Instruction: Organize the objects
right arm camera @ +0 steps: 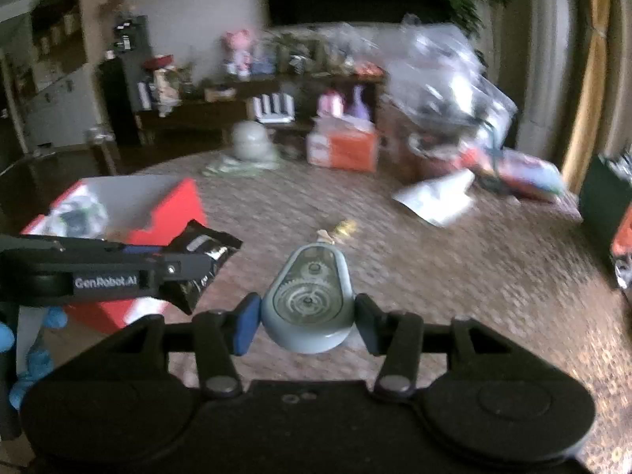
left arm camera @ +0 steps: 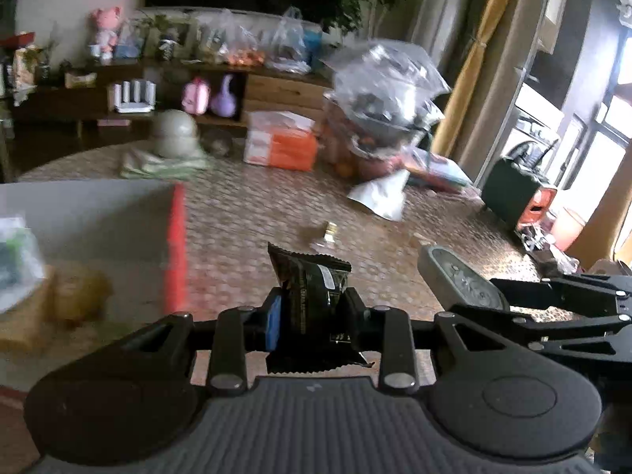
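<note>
A: Near end? Black packet (left arm camera: 312, 296) is being pinched by left gripper (left arm camera: 312, 312) fingers, grey gadget (right arm camera: 308, 300) by right gripper (right arm camera: 306, 316), both above surface (right arm camera: 454, 276).

B: Red box (right arm camera: 173, 205) is partly filled; gold bit (right arm camera: 343, 227) and white pouch (right arm camera: 438, 197) farther off are being left.

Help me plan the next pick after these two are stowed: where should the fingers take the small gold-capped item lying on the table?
Grip the small gold-capped item across its narrow body, coming from above. It seems to lie flat on the tablecloth with open space around it, so either side is free. Blur hides its exact shape; this is a guess.
</note>
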Action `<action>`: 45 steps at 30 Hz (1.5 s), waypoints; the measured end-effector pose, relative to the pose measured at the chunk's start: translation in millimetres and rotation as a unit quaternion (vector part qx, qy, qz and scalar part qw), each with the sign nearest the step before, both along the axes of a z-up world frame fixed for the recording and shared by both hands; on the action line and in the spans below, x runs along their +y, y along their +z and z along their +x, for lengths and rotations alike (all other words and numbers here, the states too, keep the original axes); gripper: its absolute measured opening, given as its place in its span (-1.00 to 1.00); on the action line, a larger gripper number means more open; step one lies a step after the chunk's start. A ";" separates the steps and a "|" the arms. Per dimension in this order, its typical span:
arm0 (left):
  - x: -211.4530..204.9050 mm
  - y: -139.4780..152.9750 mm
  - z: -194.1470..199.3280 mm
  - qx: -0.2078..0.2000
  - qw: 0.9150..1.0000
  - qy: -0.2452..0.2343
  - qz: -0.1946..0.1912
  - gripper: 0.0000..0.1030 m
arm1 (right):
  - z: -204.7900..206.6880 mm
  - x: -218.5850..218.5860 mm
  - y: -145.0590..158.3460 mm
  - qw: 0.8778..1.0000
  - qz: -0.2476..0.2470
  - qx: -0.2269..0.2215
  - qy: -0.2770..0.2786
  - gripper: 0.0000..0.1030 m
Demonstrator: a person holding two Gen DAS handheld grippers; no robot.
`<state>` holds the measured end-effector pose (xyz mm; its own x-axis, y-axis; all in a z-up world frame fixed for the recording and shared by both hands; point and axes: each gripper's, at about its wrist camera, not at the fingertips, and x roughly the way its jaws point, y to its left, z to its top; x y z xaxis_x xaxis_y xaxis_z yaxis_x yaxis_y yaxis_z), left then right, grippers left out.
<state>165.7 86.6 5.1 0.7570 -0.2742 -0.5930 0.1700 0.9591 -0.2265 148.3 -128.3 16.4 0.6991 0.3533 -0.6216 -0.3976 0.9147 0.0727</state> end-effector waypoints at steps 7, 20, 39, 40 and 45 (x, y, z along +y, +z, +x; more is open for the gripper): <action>69.3 19.0 -20.8 -0.016 0.999 0.044 0.010 -0.40 | -8.3 64.8 21.1 0.998 -0.002 -0.027 0.048 -0.01; 170.3 19.6 -22.0 -0.014 0.994 0.104 0.036 -0.40 | 3.5 166.1 21.7 0.993 -0.024 -0.037 0.107 -0.01; 214.0 -9.3 5.3 0.028 0.994 0.100 0.044 -0.40 | 29.6 242.8 3.1 0.985 -0.045 -0.072 0.152 -0.01; 214.7 -11.7 7.0 0.032 0.994 0.099 0.044 -0.40 | 29.8 243.1 -3.3 0.985 -0.049 -0.065 0.153 -0.01; 213.0 -18.5 12.0 0.038 0.994 0.090 0.050 -0.40 | 28.8 248.4 -21.8 0.985 -0.059 -0.045 0.155 -0.01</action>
